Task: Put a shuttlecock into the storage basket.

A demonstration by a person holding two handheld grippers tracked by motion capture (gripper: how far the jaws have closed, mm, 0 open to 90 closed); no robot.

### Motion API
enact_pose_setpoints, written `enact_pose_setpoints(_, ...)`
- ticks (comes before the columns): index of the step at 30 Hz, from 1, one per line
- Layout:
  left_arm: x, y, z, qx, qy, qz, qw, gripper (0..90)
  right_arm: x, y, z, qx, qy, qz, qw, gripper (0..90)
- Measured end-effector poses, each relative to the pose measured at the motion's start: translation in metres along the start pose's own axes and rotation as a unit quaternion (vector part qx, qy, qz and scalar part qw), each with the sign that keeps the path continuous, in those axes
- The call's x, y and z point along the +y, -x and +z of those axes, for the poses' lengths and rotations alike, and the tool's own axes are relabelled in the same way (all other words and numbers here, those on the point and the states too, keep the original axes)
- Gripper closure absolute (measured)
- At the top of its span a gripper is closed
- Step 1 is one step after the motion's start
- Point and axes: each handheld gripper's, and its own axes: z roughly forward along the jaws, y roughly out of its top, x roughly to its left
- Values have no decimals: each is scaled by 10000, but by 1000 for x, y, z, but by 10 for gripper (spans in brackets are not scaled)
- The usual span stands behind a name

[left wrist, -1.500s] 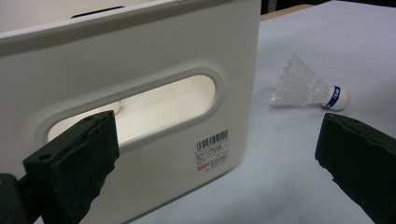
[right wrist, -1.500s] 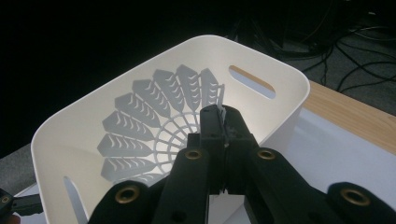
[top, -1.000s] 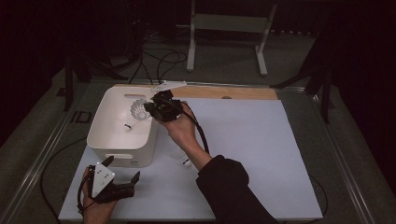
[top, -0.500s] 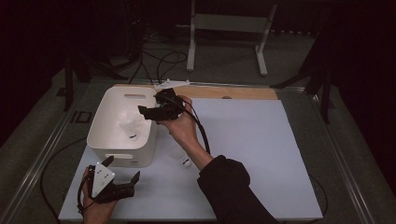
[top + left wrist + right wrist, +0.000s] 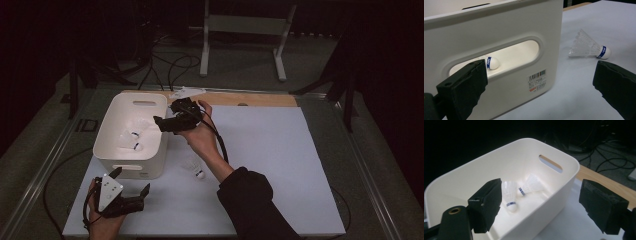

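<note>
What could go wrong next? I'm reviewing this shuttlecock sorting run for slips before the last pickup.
The right claw, whose jaws have just been opening with nothing between them, hovers at the white bin rim; pulling back low could knock the wall. The remaining shuttlecock lies on the table beside the bin; a hard squeeze on its feathers may crush them. The open left claw faces the bin's side and could bump it.

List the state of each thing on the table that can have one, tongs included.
White bin: upright, open-topped, two shuttlecocks inside.
Shuttlecocks in the bin: lying on the bottom, free of the tongs.
Shuttlecock on the table: lying on its side beside the bin.
Right tongs: jaws just opened, empty, above the bin's rim.
Left tongs: open, empty, in front of the bin's near wall.
</note>
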Motion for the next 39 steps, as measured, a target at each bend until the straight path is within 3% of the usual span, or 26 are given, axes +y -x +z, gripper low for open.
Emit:
enact_pose_setpoints(11, 0, 0, 0, 0, 4, 4, 10000, 2, -7, 9, -5, -296, -70, -111, 9995, 146)
enact_pose_setpoints(39, 0, 0, 0, 8, -4, -11, 10000, 2, -23, 24, -11, -490, -158, -146, 9986, 120)
